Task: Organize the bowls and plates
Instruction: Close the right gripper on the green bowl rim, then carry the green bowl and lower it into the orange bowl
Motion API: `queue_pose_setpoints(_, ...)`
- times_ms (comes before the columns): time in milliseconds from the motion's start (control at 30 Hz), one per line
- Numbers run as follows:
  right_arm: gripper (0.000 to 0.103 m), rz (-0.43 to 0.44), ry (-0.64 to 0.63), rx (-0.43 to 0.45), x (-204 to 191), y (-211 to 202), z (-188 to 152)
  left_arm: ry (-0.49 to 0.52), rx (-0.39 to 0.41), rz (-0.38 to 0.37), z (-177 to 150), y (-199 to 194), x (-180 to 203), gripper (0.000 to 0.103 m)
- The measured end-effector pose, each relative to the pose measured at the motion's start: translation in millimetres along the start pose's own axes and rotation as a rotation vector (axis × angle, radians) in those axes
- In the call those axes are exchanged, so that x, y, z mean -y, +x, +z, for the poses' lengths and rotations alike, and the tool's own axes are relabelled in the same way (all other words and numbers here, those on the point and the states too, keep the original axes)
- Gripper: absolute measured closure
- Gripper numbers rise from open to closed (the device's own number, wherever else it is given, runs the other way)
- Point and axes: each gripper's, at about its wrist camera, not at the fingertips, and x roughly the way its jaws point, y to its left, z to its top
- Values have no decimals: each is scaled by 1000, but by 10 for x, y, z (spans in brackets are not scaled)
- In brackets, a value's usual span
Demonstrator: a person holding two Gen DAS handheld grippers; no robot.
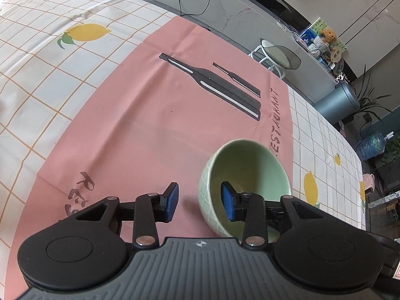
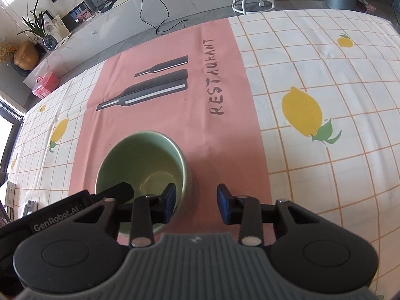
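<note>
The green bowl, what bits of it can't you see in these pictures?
- Left wrist view: the near side of the green bowl hides behind the left gripper; one blue pad sits inside the bowl, the other outside.
- Right wrist view: the bowl's near rim and base are covered by the right gripper and the other gripper's black finger.
- Whether any pad touches the wall cannot be told.
- No plates show anywhere.

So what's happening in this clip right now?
A person holds a gripper in each hand over a green bowl that sits upright on a pink placemat. The left gripper and the right gripper each straddle the bowl's rim on opposite sides, one finger inside and one outside. The pads do not yet press on the wall, so the bowl is not gripped. No plates are in view.
</note>
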Motion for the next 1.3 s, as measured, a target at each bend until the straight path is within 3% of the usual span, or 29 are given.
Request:
queue_pose_setpoints(233,88,29,-6,-2,-47,99,20,0,-11,-27,-3,64,11,86)
queue_pose_setpoints(700,91,63,6,32,-95,-137,-37,5,21,-22,-48,-212,66,89)
queue_pose_setpoints(1133,91,145,50,143,14,-957,-373,31,92,-77,-341,-933,312,88)
queue_pose_setpoints(1300,91,169,92,173,203,-1268,-608,41,78,-104,-567,-1083,434,88)
